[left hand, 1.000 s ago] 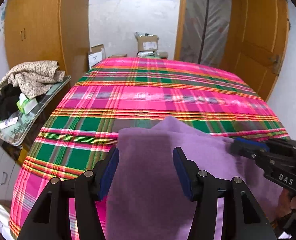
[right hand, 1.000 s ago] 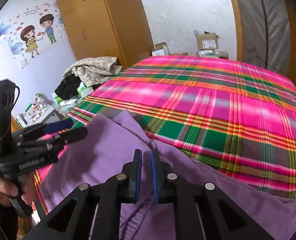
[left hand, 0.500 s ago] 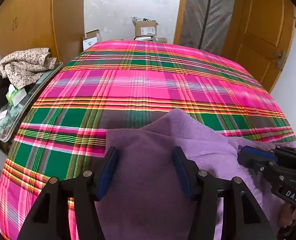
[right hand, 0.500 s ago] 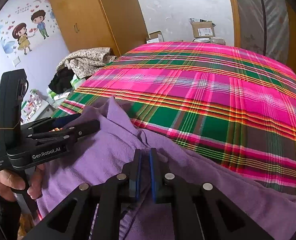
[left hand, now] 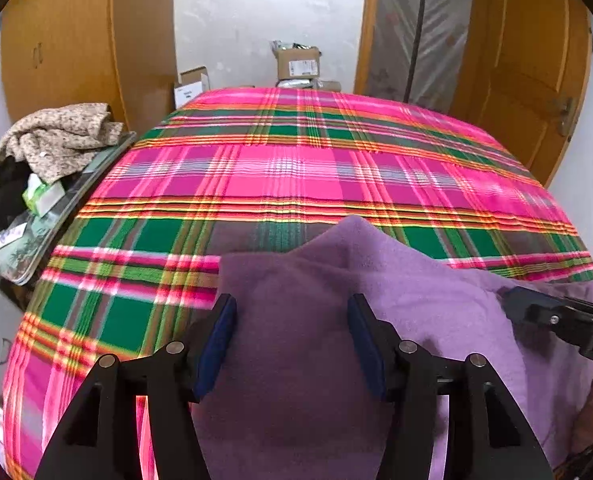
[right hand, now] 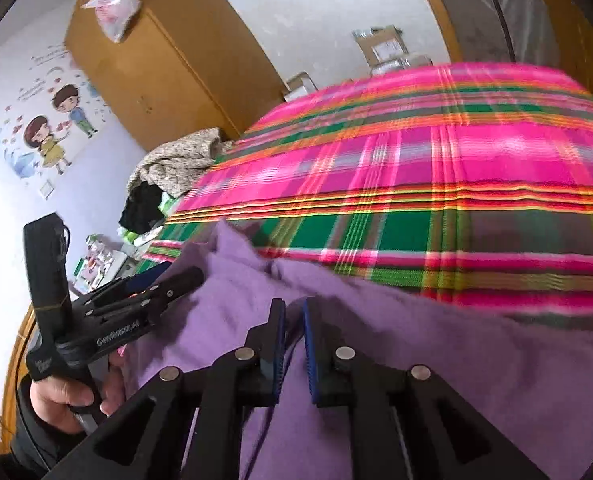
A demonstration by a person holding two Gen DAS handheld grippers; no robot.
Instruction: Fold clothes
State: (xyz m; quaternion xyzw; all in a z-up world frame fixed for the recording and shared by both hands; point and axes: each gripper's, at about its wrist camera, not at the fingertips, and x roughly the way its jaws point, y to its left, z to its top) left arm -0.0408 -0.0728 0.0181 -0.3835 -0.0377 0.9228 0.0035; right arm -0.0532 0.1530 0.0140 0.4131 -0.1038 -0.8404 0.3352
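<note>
Right tool (right hand: 294, 344): nearest item in its own view. Jaws nearly together, a fold of the purple garment (right hand: 416, 360) between the blue pads; the jaws have just been opening a little, cloth between them. Whether the pads press the cloth firmly cannot be told for certain, but the fabric rises into the gap, so judged gripping.

Left tool (left hand: 292, 344): jaws wide apart, straddling a raised hump of the same purple garment (left hand: 296, 320); pads stand beside the cloth, not pressing it. Held by a hand (right hand: 68, 396) at the near left edge of the bed.

Purple garment: lies bunched on the near part of the bed, its far edge peaked and uneven, no clean crease visible.

Plaid bedspread (left hand: 296, 168): bare beyond the garment, no finished stack on it.

Heap of clothes (left hand: 56, 136): on a side surface left of the bed, unfolded.

Progress, judged: early. One garment in hand, not yet spread flat or folded; the heap appears to remain.
</note>
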